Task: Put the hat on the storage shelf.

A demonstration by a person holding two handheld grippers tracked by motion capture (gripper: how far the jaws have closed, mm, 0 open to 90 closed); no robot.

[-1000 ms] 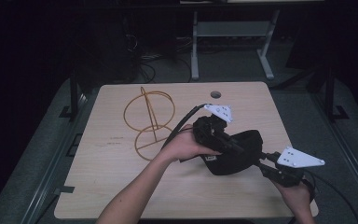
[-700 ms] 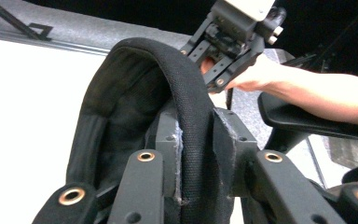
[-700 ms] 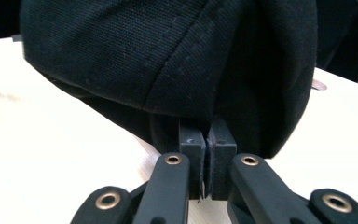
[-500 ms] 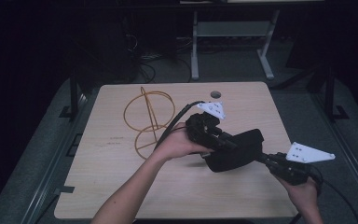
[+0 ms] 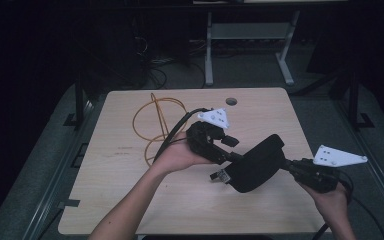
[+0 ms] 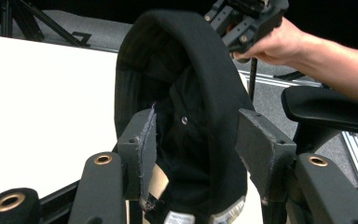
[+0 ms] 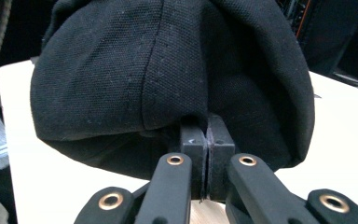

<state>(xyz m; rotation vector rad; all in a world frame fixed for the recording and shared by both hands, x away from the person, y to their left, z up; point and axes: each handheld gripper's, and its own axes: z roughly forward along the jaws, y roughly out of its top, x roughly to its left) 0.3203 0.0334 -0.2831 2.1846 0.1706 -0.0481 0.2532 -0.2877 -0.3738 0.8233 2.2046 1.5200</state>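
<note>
The black cap [image 5: 256,162] is held in the air above the table [image 5: 130,180], to the right of the yellow cable [image 5: 152,117]. The right gripper [image 7: 207,140] has its jaws closed tight on the cap fabric, so it carries the cap. The left gripper [image 6: 193,140] has its jaws wide apart around the cap edge, probably to take a second hold.

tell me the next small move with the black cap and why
Probably shut the left tool on the black fabric cap. In the left gripper view its jaws stand open on either side of the cap's back edge, not pinching it, while the right tool is clamped on the fabric at the other end. A second grip would let both hands hold the cap steady above the light wooden table.
</note>
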